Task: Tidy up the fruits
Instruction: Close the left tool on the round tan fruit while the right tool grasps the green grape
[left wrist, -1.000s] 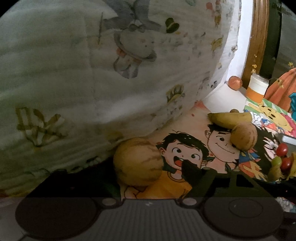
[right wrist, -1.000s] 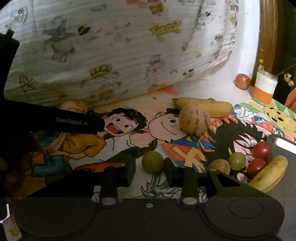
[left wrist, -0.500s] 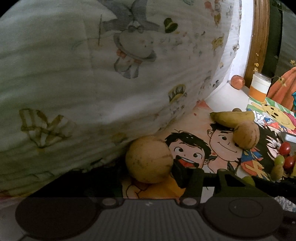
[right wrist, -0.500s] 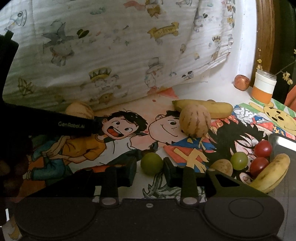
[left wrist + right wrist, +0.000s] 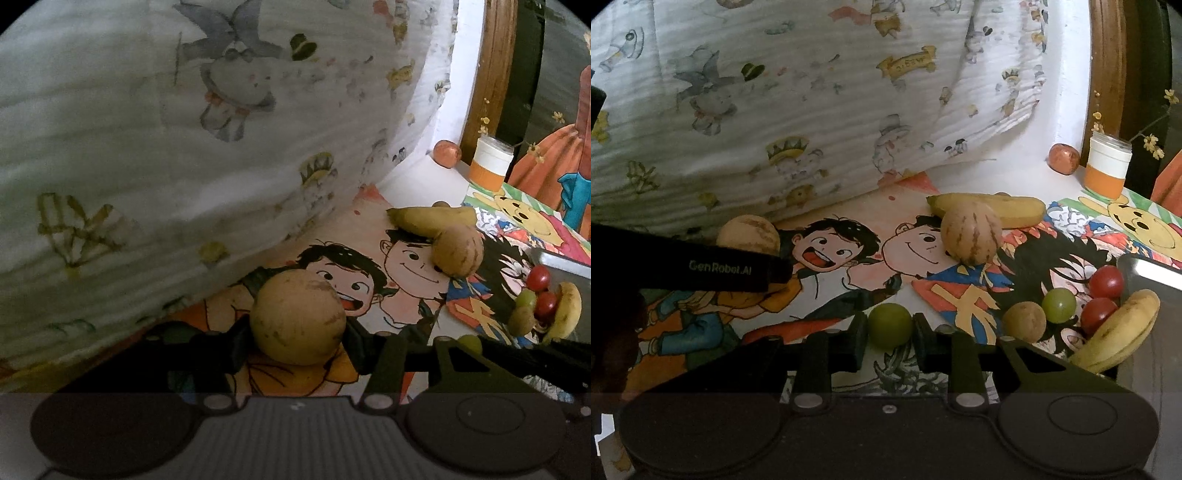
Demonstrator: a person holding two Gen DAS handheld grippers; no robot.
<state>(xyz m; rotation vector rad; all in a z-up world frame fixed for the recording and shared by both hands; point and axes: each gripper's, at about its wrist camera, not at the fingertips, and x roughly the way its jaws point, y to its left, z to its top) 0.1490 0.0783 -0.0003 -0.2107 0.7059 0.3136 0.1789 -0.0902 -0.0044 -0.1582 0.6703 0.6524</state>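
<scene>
The left gripper's arm (image 5: 701,264) is covering the lower half of the tan melon (image 5: 748,230). At the right edge, the metal tray (image 5: 1156,273) is running out of view, its contents untellable.

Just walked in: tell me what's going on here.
A person is sorting fruit on a cartoon-print sheet with two handheld grippers. The left gripper is closed on a round tan melon by the quilt. The right gripper has just closed on a green grape. More fruit lies near a metal tray.
</scene>
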